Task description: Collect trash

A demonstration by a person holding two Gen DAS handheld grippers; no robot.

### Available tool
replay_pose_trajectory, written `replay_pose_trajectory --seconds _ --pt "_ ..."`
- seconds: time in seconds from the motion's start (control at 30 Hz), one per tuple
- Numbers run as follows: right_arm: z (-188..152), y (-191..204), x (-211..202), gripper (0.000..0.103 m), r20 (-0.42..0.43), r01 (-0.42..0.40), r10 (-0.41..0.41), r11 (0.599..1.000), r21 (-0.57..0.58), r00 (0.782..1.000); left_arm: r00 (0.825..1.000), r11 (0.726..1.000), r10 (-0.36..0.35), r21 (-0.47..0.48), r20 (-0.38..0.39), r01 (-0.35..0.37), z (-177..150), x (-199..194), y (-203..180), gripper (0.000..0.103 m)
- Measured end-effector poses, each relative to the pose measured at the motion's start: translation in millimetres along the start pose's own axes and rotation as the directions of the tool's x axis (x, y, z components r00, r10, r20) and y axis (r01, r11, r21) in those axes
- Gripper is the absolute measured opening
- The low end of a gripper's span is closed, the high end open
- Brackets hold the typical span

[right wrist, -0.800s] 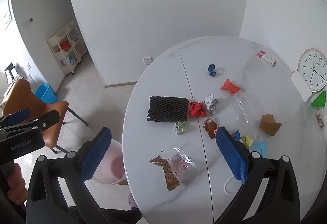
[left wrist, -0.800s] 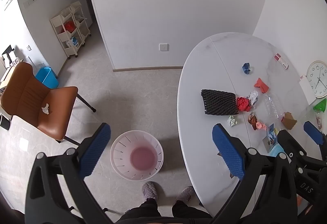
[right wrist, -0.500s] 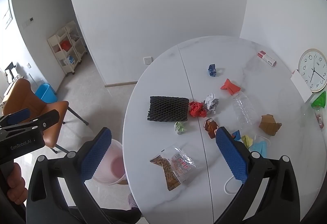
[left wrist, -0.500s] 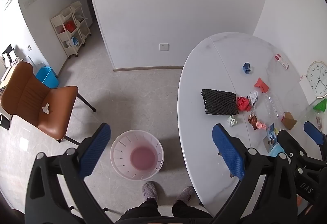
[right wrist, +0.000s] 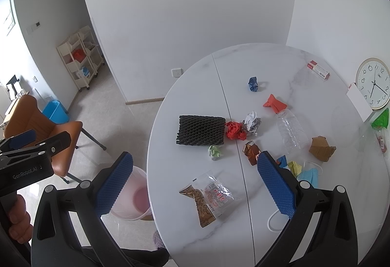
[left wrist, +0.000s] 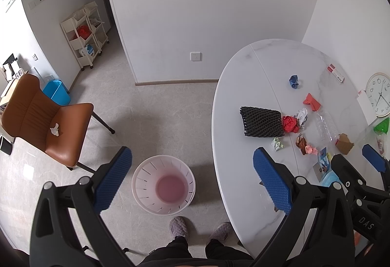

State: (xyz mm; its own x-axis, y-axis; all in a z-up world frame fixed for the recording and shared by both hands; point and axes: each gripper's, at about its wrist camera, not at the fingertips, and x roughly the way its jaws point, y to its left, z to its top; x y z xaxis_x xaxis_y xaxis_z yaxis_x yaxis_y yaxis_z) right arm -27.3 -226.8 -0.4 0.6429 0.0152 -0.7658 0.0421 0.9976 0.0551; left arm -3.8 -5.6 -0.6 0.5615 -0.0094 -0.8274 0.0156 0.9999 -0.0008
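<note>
Trash lies scattered on a white oval marble table [right wrist: 195, 86]: a black foam net [right wrist: 201, 130], a red paper ball [right wrist: 235, 130], a clear snack wrapper [right wrist: 209, 197], a crushed plastic bottle [right wrist: 291, 131], a blue face mask [right wrist: 308, 175] and several paper scraps. A pale pink waste bin [left wrist: 163, 184] stands on the floor left of the table. My left gripper [left wrist: 192, 179] hangs open above the bin, nothing between its fingers. My right gripper [right wrist: 195, 184] is open high over the table's near edge, above the wrapper.
A brown chair [left wrist: 43, 120] holding a white crumpled tissue [left wrist: 54, 130] stands left of the bin. A clock [right wrist: 373, 83], a small box [right wrist: 318, 72] and a green item [right wrist: 380, 119] sit at the table's far right. A person's slippered feet [left wrist: 179, 228] are by the bin.
</note>
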Motion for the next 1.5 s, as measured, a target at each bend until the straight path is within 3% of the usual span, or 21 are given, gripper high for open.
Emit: replay_pose_trajectory --seconds 0.33,0.47,0.6,0.8,0.9,1.0,1.1,1.13,1.2,1.3,1.4,1.5 --pt "0 -3 -7 0.101 0.036 -0.008 0.007 1.000 0.013 0.999 1.000 1.000 -0.017 0.002 -0.006 0.017 0 1 -3 0.095" --pt "-6 -33 -14 0.101 0.083 0.036 -0.041 0.997 0.063 0.996 0.999 0.999 -0.048 0.020 -0.019 0.048 -6 9 -15 0.095" --pt "-22 -79 -6 0.101 0.034 0.053 -0.058 0.988 0.142 0.998 0.993 0.992 -0.104 0.062 -0.049 0.107 -16 22 -35 0.095" --pt "-61 -144 7 0.101 -0.051 0.142 -0.134 0.964 0.223 0.990 0.965 0.963 -0.220 0.128 -0.144 0.238 -44 59 -82 0.095" --pt "-81 -173 16 0.101 -0.090 0.162 -0.143 0.953 0.257 0.986 0.936 0.944 -0.262 0.138 -0.234 0.299 -61 86 -111 0.095" --pt "-95 -199 23 0.101 -0.113 0.169 -0.143 0.946 0.278 0.983 0.909 0.943 -0.280 0.086 -0.308 0.320 -73 112 -136 0.095" --pt "-105 -217 29 0.101 -0.132 0.161 -0.127 0.942 0.293 0.983 0.908 0.960 -0.256 0.025 -0.331 0.280 -76 131 -156 0.095" --pt "-108 -223 32 0.101 -0.136 0.155 -0.119 0.942 0.297 0.984 0.908 0.966 -0.252 -0.039 -0.336 0.254 -76 139 -160 0.095" --pt "-110 -232 40 0.101 -0.144 0.140 -0.101 0.946 0.293 0.984 0.897 0.962 -0.268 -0.144 -0.350 0.231 -78 151 -166 0.095" --pt "-110 -243 50 0.101 -0.151 0.131 -0.092 0.952 0.276 0.984 0.897 0.958 -0.226 -0.254 -0.380 0.133 -80 172 -179 0.095" --pt "-109 -256 58 0.101 -0.152 0.111 -0.073 0.958 0.264 0.986 0.903 0.949 -0.191 -0.309 -0.384 0.069 -82 181 -186 0.095" --pt "-108 -269 69 0.101 -0.157 0.100 -0.062 0.965 0.244 0.986 0.907 0.948 -0.110 -0.317 -0.406 -0.027 -83 195 -194 0.095"
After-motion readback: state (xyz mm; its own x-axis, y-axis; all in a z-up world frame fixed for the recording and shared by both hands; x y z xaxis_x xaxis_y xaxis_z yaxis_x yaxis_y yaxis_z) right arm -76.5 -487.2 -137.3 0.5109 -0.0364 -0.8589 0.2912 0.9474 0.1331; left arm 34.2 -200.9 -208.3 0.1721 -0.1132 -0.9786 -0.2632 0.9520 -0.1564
